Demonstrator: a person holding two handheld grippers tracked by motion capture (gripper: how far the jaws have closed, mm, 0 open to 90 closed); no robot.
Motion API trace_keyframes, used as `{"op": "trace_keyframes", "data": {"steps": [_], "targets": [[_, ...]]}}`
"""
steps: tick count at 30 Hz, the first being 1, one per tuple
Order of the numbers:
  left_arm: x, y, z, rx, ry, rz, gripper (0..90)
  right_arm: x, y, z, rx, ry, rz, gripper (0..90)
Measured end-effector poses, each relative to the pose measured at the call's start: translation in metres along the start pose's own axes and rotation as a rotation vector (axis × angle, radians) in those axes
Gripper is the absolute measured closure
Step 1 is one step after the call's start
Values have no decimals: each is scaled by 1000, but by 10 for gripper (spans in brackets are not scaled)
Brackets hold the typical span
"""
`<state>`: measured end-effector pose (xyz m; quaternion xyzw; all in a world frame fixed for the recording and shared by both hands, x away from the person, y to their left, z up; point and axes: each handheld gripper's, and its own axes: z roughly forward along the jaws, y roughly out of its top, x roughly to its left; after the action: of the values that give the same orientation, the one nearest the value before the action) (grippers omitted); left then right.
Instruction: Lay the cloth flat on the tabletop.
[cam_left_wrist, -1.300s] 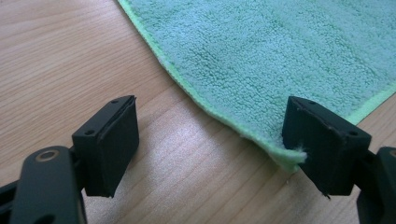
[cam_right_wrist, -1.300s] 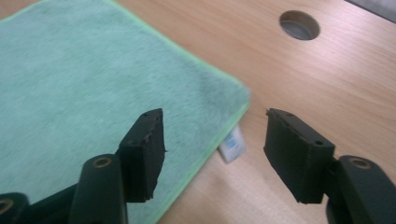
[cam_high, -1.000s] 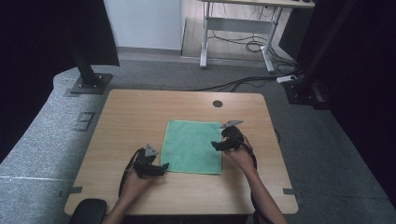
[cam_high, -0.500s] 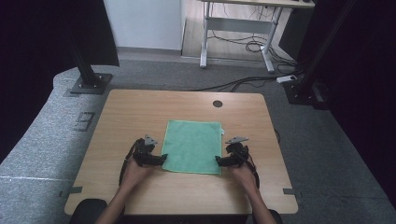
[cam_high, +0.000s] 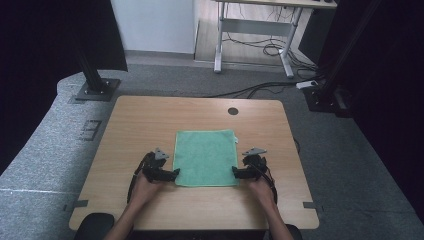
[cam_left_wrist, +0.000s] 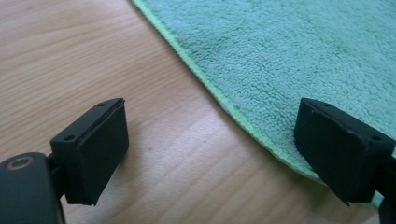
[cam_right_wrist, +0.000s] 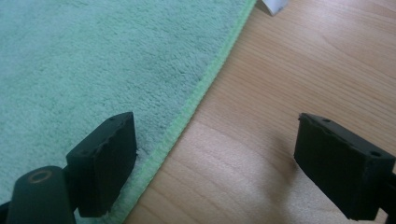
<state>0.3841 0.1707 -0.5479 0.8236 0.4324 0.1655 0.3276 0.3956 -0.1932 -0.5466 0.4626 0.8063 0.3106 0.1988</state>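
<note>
A green towel (cam_high: 205, 157) lies flat on the wooden table (cam_high: 150, 120). My left gripper (cam_high: 175, 175) sits low at the towel's near left corner. It is open and its jaws have just been opening. In the left gripper view, the left gripper (cam_left_wrist: 224, 158) has one jaw over bare wood and the other over the towel (cam_left_wrist: 289, 56), whose hem runs between them. My right gripper (cam_high: 235, 172) is at the near right corner, open, its jaws having just been closing slightly. The right gripper (cam_right_wrist: 224, 158) straddles the hem of the towel (cam_right_wrist: 93, 60) without pressing it.
A round cable hole (cam_high: 233, 111) is in the table's far side. A white tag (cam_right_wrist: 275, 5) sticks out at the towel's right edge. Black stand bases (cam_high: 95, 91) and a desk with cables (cam_high: 260, 45) stand on the floor beyond the table.
The right gripper has come back along the towel's right edge to the near right corner and sunk lower. The left gripper has stayed at the near left corner.
</note>
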Motion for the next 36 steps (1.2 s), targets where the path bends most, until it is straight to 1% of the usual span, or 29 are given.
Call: {"op": "trace_keyframes", "data": {"steps": [7,9,10,11,13,16,20,23,27,29,32,35,36], "targets": [[5,1,1,-1,11,-7,105,1,-1,0,-4,18,8,130],[4,1,1,-6,9,3,107,1,-2,0,-5,21,11,130],[4,1,0,-11,8,15,115,1,-2,-1,-3,22,10,129],[3,1,0,-15,4,22,119,1,-2,-1,-5,19,6,129],[2,2,-3,-24,-22,19,113,1,-2,-5,-12,29,-8,128],[0,4,-12,-39,-57,23,112,1,-3,-12,-25,41,-9,108],[-1,3,-25,-31,-66,48,100,-5,-7,-21,-40,44,-1,73],[4,-2,-34,-15,-61,60,92,-9,-14,-26,-37,42,5,27],[11,-14,-41,5,-44,51,88,-11,-24,-31,-19,43,12,0],[13,-21,-42,18,-27,50,88,-13,-30,-33,-10,47,16,0],[15,-29,-41,45,11,74,85,-13,-39,-36,-8,51,33,0],[15,-31,-39,55,17,89,79,-14,-47,-39,-9,56,52,0],[14,-32,-38,49,10,89,72,-14,-49,-39,-9,55,53,0]]}}
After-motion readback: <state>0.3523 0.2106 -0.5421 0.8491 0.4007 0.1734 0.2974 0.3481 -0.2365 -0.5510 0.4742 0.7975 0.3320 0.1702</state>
